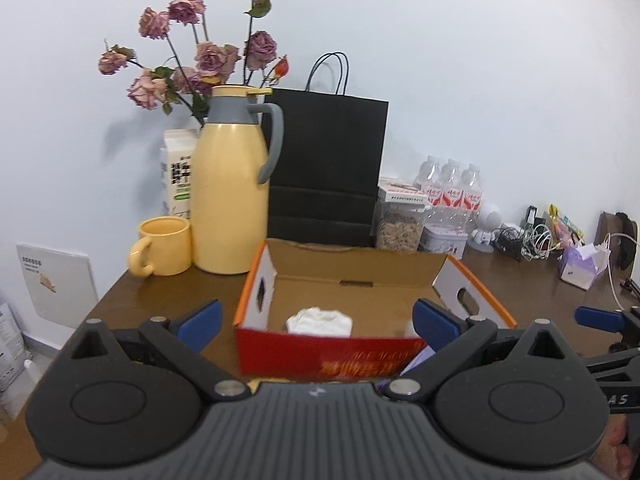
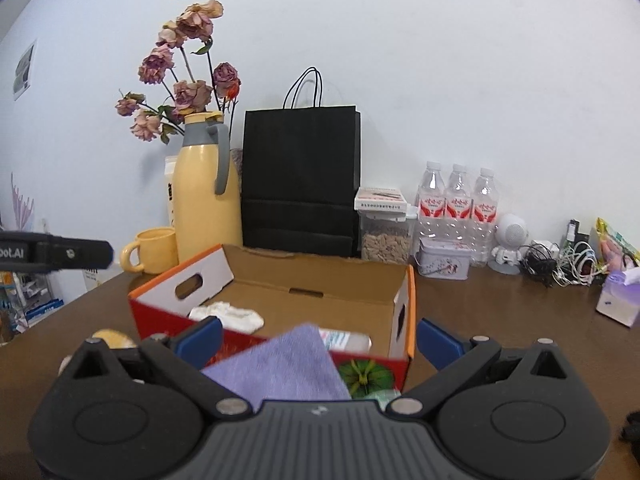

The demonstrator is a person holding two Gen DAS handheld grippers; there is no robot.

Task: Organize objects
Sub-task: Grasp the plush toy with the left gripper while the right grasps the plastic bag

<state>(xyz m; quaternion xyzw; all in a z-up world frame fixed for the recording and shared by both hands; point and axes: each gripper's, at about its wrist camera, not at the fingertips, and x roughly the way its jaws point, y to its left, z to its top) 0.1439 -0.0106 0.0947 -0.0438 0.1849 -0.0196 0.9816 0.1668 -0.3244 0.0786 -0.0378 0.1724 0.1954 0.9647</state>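
Note:
An open red and orange cardboard box point(image 1: 328, 356) point(image 2: 168, 316) stands on the brown table. A white crumpled cloth point(image 1: 320, 320) point(image 2: 228, 314) lies inside it. My left gripper point(image 1: 318, 326) is open and empty, just in front of the box's near wall. My right gripper point(image 2: 318, 340) is open, with a purple cloth point(image 2: 280, 368) lying between its fingers over the box's near wall. I cannot tell whether the fingers touch the purple cloth. A packet point(image 2: 346, 340) lies in the box beside the cloth. A small green pumpkin point(image 2: 364, 378) sits at the box's front.
A yellow jug point(image 1: 230, 188) point(image 2: 206, 192), a yellow mug point(image 1: 164, 246) point(image 2: 152, 250), dried roses point(image 1: 208, 56), a black paper bag point(image 1: 328, 168) point(image 2: 300, 180), water bottles point(image 2: 460, 204), a tin point(image 2: 442, 264), cables point(image 2: 560, 260) and a tissue box point(image 2: 618, 300) line the back. A round yellowish object point(image 2: 110, 338) lies left of the box.

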